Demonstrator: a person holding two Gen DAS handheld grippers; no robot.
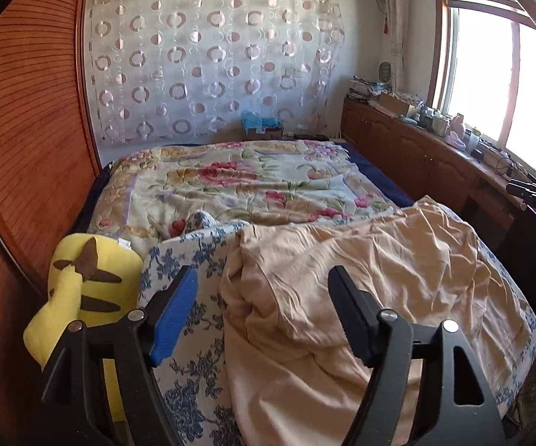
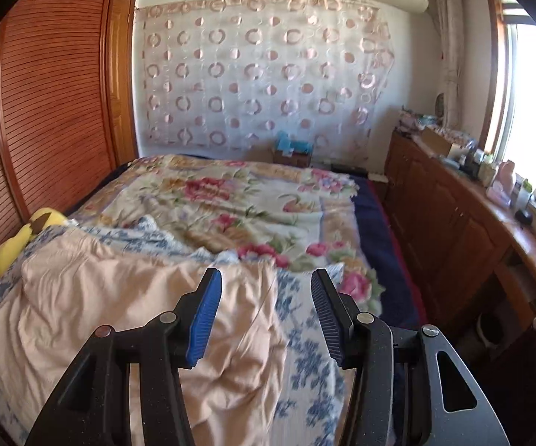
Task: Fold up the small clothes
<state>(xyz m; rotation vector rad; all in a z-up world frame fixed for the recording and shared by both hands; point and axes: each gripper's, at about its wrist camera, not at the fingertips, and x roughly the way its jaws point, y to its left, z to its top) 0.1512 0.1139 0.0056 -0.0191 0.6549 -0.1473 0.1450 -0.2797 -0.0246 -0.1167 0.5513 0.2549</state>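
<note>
Both grippers, left gripper (image 1: 262, 310) and right gripper (image 2: 266, 314), stand wide and empty above the beige garment (image 1: 361, 267). It lies crumpled and unfolded on the blue-flowered sheet (image 1: 186, 338); folding appears not yet begun.

Garment (image 1: 342, 271) lies on the bed's (image 1: 364, 171) near end — plush toy (image 1: 82, 282) at left.

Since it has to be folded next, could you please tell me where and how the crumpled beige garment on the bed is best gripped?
Probably at the crumpled beige garment's far hem, one corner per gripper, coming from the near side. That edge lies fairly flat on the blue floral cloth; the middle is bunched.
</note>
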